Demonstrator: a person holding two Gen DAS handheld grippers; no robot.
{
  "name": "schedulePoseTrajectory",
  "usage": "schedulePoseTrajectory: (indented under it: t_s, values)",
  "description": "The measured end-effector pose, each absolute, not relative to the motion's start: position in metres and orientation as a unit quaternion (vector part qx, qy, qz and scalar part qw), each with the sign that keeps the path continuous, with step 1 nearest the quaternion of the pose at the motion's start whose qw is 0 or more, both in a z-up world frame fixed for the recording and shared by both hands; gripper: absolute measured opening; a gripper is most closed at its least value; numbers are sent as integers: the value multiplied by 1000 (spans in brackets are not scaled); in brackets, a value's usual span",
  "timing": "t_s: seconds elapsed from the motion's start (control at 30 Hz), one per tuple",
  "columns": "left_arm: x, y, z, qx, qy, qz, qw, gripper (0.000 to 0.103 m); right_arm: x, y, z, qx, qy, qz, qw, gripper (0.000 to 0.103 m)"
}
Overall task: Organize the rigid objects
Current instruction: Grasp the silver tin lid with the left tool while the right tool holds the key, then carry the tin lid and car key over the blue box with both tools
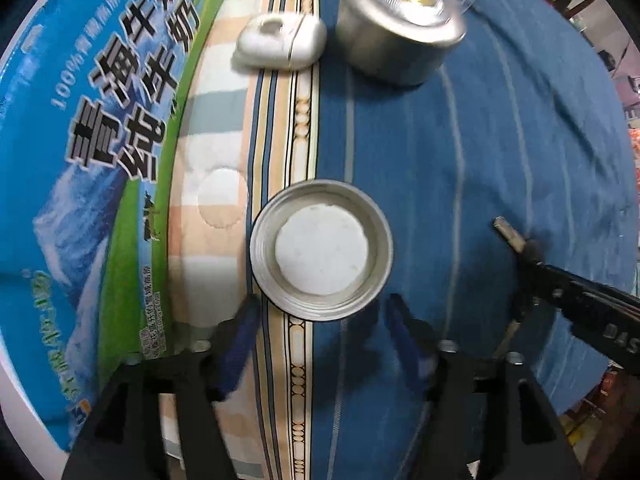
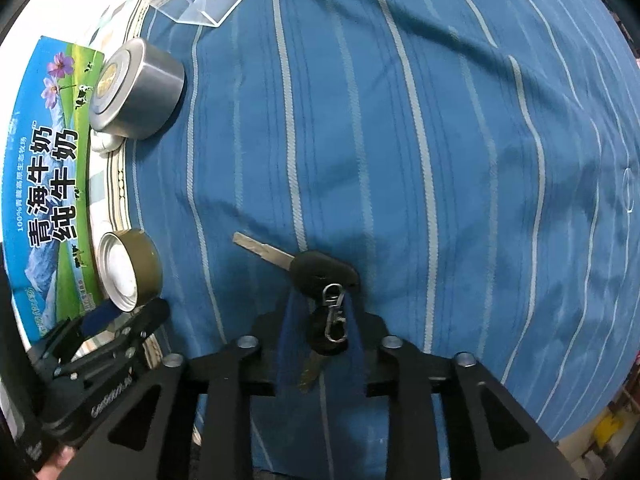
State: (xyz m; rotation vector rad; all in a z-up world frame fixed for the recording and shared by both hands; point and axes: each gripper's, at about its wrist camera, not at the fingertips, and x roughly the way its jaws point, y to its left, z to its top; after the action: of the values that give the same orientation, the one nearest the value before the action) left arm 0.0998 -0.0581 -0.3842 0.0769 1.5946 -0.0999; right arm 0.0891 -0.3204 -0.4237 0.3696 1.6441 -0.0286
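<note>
While both grippers are standing parted, left gripper (image 1: 320, 332) over the lid (image 1: 320, 250), right gripper (image 2: 320, 320) astride the keys (image 2: 320, 276), regrasping probably follows.

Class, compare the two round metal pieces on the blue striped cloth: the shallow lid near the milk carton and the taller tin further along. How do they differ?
The lid lies open side up, showing a white liner; the tin stands closed, with a gold emblem on top. The lid is shallow, the tin clearly taller. The lid's outer wall looks olive-gold from the right wrist view, the tin's plain silver. Both are round metal and rest near the cloth's patterned edge.
</note>
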Motion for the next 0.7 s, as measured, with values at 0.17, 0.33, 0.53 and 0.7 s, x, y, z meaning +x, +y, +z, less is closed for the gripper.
schedulePoseTrajectory:
  t_s: [0.17,0.33,0.53,0.7]
  values:
    - [119,-41,-386,15,712,-25,702,83,88,-317,-421,174,725,-17,666,42]
    - [143,-36,-399,20,722,-19,691,83,86,-315,-421,176,725,-25,665,43]
    - [153,-55,-404,31,712,-13,701,63,88,-317,-432,191,730,-42,655,43]
    - [116,-104,-398,53,695,-18,716,63,80,-315,-432,187,724,-60,662,17]
